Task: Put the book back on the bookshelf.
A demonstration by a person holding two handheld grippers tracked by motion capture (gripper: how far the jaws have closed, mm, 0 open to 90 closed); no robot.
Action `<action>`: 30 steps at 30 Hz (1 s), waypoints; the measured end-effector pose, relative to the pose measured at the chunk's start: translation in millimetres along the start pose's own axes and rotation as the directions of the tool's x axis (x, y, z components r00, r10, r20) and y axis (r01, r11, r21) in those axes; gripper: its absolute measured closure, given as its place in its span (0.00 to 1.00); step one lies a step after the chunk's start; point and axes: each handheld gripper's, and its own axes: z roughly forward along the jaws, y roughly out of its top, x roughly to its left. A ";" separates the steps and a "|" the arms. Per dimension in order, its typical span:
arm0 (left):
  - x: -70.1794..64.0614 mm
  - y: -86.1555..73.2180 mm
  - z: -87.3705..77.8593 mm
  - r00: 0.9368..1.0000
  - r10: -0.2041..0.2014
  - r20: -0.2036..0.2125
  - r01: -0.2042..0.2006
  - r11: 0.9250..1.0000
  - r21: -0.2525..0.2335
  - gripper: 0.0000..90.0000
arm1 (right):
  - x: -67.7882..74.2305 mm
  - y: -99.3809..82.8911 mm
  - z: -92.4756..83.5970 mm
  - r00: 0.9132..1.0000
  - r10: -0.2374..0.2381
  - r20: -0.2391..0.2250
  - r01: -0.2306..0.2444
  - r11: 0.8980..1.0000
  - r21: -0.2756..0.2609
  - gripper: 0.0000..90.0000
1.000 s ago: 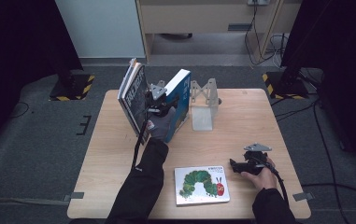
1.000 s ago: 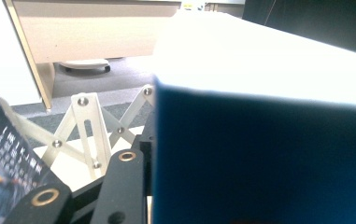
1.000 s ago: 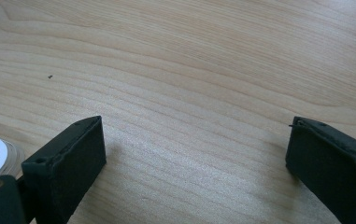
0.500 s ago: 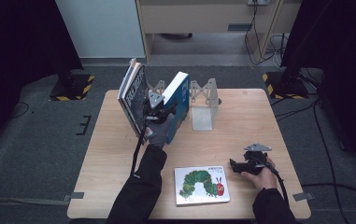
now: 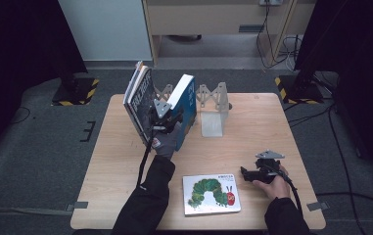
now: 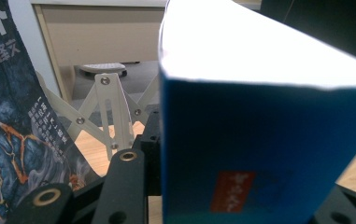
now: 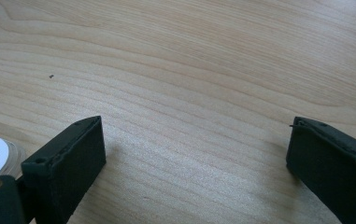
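Blue hardback book (image 5: 186,105) stands tilted in my left hand-held gripper (image 5: 163,119), jaws clamped on its lower edge beside the dark books (image 5: 139,100); loosening risks toppling it. Right hand-held gripper (image 5: 258,172) rests open, empty.

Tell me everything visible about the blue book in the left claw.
The blue book is a thick volume with a blue cover, white page edges and a small red label on its spine. It stands tilted on the table, in front of a folding rack. The left claw grips it, spine between the jaws.
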 end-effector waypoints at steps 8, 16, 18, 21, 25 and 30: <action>-5.5 5.7 13.0 1.000 -0.016 -0.015 0.016 1.000 0.016 0.67 | 0.1 0.3 0.4 1.000 -0.001 0.001 0.001 1.000 0.000 0.05; -10.2 10.8 25.9 1.000 -0.022 -0.006 0.022 0.999 0.030 0.66 | 0.1 0.3 0.4 1.000 0.000 0.001 0.000 1.000 0.000 0.05; -10.1 11.2 27.0 1.000 -0.021 -0.008 0.021 0.999 0.029 0.66 | 0.1 0.3 0.5 1.000 0.000 0.001 0.000 1.000 0.000 0.05; -8.6 12.0 28.3 1.000 -0.019 -0.006 0.019 0.999 0.033 0.66 | 0.2 0.3 0.5 1.000 0.001 0.001 -0.001 1.000 0.001 0.05; -7.0 11.5 27.4 1.000 -0.013 0.008 0.013 0.999 0.033 0.66 | 0.3 0.4 0.5 1.000 0.001 0.000 -0.001 1.000 0.001 0.05; -5.0 5.2 19.6 0.999 -0.008 0.051 0.007 1.000 0.022 0.63 | 0.2 0.3 0.6 1.000 -0.001 0.000 0.001 1.000 0.000 0.05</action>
